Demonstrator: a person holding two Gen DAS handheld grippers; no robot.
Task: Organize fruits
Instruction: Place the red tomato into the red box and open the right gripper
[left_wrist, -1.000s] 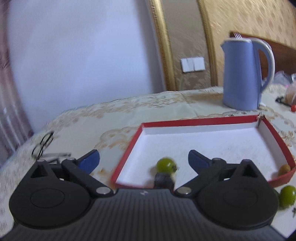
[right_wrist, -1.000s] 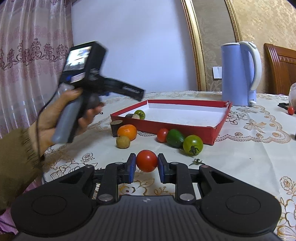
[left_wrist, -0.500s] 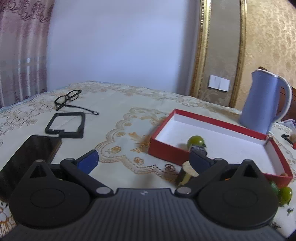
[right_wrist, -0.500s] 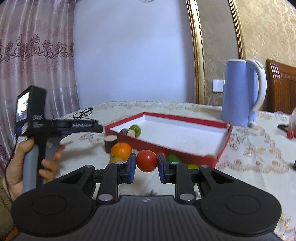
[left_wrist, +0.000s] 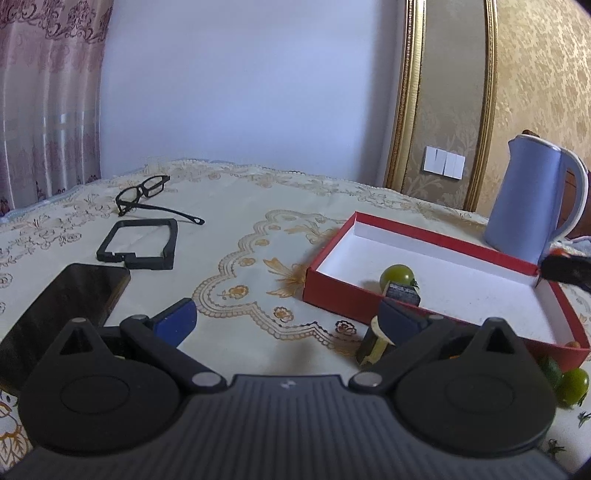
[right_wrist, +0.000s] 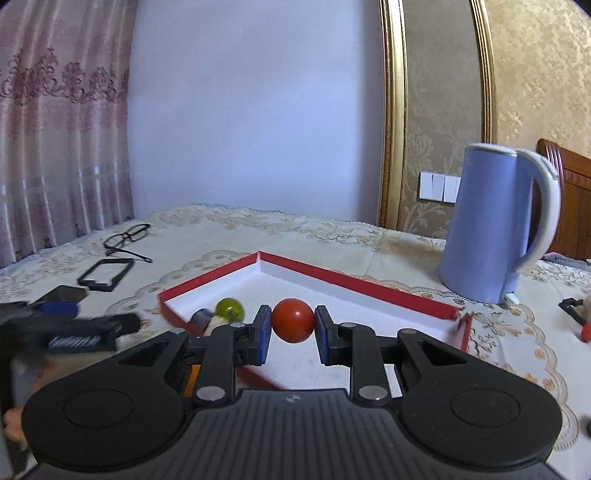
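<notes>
My right gripper (right_wrist: 291, 328) is shut on a red tomato (right_wrist: 293, 320) and holds it above the near part of the red box (right_wrist: 354, 282) with a white inside. A green tomato (right_wrist: 229, 308) and a dark piece lie in the box's left corner. My left gripper (left_wrist: 284, 317) is open and empty, above the tablecloth left of the red box (left_wrist: 340, 299). The green tomato (left_wrist: 398, 275) shows there too, beside a dark cut piece (left_wrist: 402, 293). A cut dark fruit piece (left_wrist: 371, 345) lies outside the box by my right finger. Another green tomato (left_wrist: 572, 386) lies at the box's near right corner.
A blue kettle (right_wrist: 487, 229) stands behind the box, also in the left wrist view (left_wrist: 532, 206). Black glasses (left_wrist: 147, 195), a black frame (left_wrist: 142, 245) and a dark phone (left_wrist: 62, 302) lie on the tablecloth to the left. A small red item (right_wrist: 583, 334) lies far right.
My right gripper has carried the red tomato forward and up, from the table to over the box. My left gripper has pulled back and left, away from the box, staying open.
</notes>
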